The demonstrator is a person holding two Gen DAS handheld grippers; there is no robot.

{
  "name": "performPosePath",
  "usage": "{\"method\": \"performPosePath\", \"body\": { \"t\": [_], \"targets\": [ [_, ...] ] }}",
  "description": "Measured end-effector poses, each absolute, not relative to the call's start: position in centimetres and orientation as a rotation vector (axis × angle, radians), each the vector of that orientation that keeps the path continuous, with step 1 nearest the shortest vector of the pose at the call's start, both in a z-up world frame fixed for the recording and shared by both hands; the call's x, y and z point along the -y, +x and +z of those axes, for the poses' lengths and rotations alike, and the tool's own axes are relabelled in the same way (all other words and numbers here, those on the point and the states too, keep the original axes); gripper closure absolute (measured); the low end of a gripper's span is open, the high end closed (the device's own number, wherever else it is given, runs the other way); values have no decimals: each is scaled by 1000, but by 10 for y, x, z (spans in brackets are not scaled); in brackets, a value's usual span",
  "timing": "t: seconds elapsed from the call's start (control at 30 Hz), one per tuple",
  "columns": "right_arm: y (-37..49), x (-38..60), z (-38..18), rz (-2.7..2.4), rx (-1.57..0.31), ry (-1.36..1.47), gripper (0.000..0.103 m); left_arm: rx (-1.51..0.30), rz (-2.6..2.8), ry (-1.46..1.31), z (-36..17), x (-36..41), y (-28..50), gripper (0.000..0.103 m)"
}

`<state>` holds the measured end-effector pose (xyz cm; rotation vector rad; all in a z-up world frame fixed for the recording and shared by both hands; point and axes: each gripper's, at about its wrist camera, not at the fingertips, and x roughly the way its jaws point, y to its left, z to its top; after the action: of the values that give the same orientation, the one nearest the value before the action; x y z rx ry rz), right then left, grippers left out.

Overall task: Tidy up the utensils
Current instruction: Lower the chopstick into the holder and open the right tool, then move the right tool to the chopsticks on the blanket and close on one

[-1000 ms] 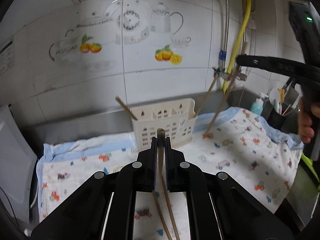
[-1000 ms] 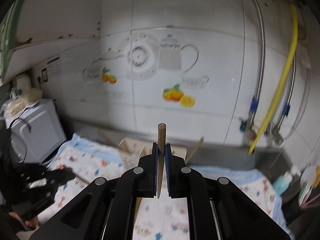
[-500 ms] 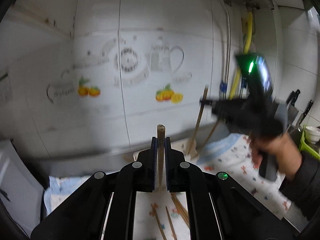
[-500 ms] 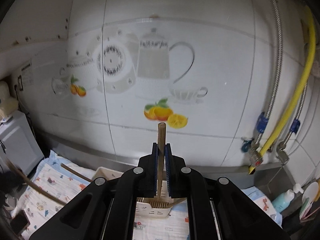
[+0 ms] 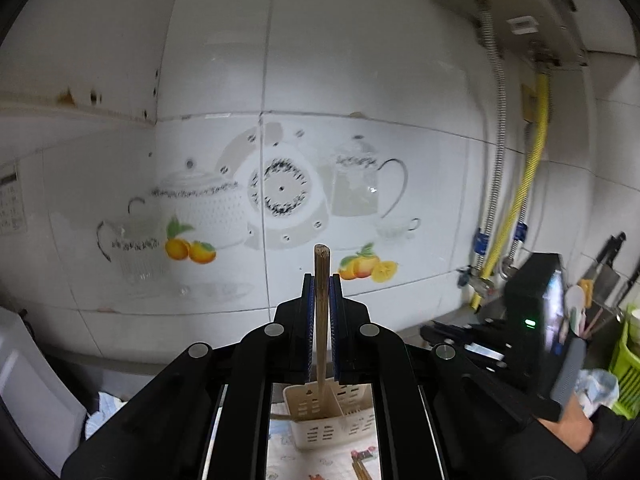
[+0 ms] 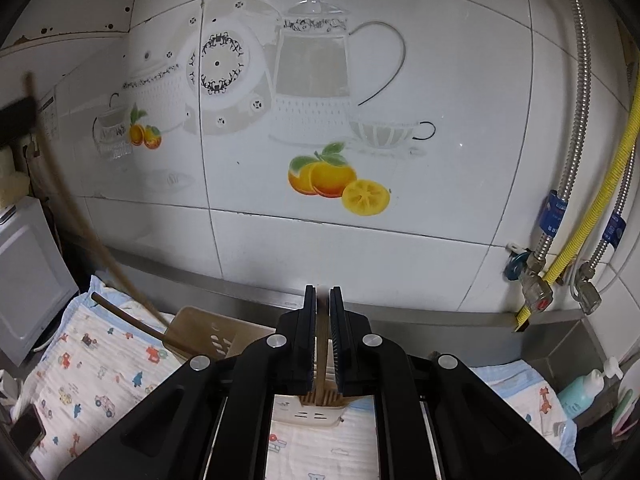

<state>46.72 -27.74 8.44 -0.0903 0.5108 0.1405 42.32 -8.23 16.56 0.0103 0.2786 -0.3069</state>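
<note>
Chopsticks, one in each gripper. The left gripper [image 5: 321, 280] is clamped on an upright chopstick [image 5: 321, 312] above a cream utensil holder [image 5: 320, 424] standing on a patterned cloth [image 6: 100, 380]. The right gripper [image 6: 322, 292] pinches another chopstick [image 6: 321, 364], its lower end apparently inside the holder, though that part is blurred.

White tiled wall [image 6: 360, 240] bore a teapot-and-orange decal [image 6: 320, 80]. Yellow hose [image 6: 592, 208] ran beside steel hoses [image 6: 576, 100]. Printed cloth [image 6: 100, 380] covered the counter; soap bottle [image 6: 584, 388] stood at right.
</note>
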Motion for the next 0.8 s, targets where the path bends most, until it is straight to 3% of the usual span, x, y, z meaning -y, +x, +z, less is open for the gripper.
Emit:
{"method": "performPosePath", "body": {
  "t": [0.3,0.47,0.8],
  "targets": [
    [462,279,85,147,-492,-103,95,-372,-259,-23,124,77,463,97],
    [450,282,90,154,-466,-97,81,-406,-251,-18,114,76,471,97],
    [400,290,92,172,-471,-75,73,-412,-270,-25,125,72,452,95]
  ]
}}
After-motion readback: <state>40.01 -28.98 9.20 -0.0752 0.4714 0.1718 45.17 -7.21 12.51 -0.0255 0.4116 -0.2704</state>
